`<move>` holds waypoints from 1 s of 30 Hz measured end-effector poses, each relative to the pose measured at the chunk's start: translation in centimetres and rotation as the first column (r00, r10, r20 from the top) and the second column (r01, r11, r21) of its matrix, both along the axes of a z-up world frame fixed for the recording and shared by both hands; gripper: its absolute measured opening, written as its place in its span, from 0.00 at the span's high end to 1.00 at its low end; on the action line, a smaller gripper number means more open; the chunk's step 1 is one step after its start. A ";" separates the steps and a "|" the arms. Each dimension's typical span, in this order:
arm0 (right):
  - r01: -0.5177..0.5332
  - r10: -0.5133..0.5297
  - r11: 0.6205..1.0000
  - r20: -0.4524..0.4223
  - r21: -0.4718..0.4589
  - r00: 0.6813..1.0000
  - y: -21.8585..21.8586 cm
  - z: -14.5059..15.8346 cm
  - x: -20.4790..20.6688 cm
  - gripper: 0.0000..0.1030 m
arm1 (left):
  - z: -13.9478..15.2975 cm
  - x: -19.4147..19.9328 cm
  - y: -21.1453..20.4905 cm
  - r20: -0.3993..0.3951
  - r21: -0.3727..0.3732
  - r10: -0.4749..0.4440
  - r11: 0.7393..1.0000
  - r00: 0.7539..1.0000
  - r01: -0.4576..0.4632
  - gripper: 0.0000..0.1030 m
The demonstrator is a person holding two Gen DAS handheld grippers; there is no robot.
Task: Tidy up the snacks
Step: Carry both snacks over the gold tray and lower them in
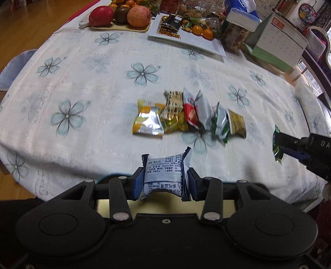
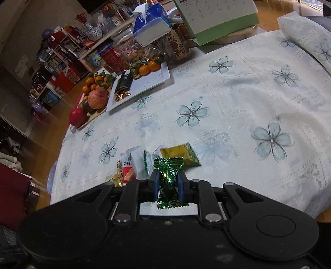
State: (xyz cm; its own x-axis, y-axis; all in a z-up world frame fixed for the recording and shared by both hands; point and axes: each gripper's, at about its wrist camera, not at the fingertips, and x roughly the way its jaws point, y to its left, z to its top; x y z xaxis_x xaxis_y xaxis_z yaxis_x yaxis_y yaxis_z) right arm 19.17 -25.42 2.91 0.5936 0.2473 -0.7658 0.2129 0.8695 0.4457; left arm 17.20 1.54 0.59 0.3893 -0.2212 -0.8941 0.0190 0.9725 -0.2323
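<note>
My left gripper (image 1: 164,182) is shut on a white-and-blue snack packet (image 1: 164,175) with printed text, held above the table's near edge. My right gripper (image 2: 168,182) is shut on a small green foil candy (image 2: 168,180). The right gripper (image 1: 278,142) also shows at the right edge of the left wrist view, with the green candy (image 1: 276,149) pinched in its tips. A pile of several snack packets (image 1: 186,115) lies in the middle of the flowered tablecloth, ahead of both grippers. In the right wrist view the pile (image 2: 144,163) sits just beyond the fingertips.
A white rectangular plate (image 1: 198,44) at the far side holds dark packets and small oranges. A wooden tray (image 1: 124,28) with apples stands to its left. A tissue box (image 1: 242,18), a jar and a desk calendar (image 1: 275,43) crowd the far right. The table edge runs close below the grippers.
</note>
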 end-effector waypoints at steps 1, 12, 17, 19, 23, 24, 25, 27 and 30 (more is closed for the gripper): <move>0.009 -0.009 1.000 0.012 0.019 1.000 0.1 -0.1 -1.6 0.81 | -0.3 -1.1 0.0 -0.007 0.005 -0.011 1.000 1.000 0.011 0.51; -0.058 0.059 0.998 -0.022 0.036 0.998 3.6 -3.2 -13.3 0.81 | -2.5 -8.3 -0.2 -0.039 0.044 -0.037 0.998 0.999 0.038 0.50; -0.104 0.110 0.992 -0.089 0.073 0.990 4.8 -4.6 -16.1 0.81 | -3.1 -9.9 -0.6 -0.073 0.053 -0.060 0.996 0.996 0.064 0.50; -0.119 0.127 0.990 -0.105 0.081 0.986 5.2 -4.9 -16.8 0.81 | -3.4 -10.3 -0.7 -0.087 0.059 -0.072 0.995 0.994 0.077 0.50; -0.111 0.121 0.990 -0.123 0.089 0.985 5.2 -5.2 -16.9 0.81 | -3.4 -10.8 -0.7 -0.104 0.041 -0.089 0.995 0.991 0.094 0.50; -0.101 0.112 0.991 -0.129 0.091 0.985 5.1 -5.4 -16.9 0.81 | -3.5 -10.8 -0.7 -0.110 0.033 -0.093 0.995 0.990 0.097 0.50; -0.094 0.106 0.991 -0.135 0.092 0.985 5.0 -5.5 -16.9 0.81 | -3.6 -10.8 -0.8 -0.119 0.031 -0.094 0.995 0.988 0.099 0.50; -0.080 0.093 0.992 -0.153 0.095 0.984 4.7 -5.6 -16.8 0.81 | -3.9 -10.8 -1.0 -0.134 0.043 -0.097 0.994 0.986 0.103 0.50; -0.076 0.090 0.993 -0.164 0.088 0.982 4.7 -5.7 -16.8 0.81 | -4.1 -10.8 -1.1 -0.141 0.059 -0.098 0.992 0.985 0.108 0.50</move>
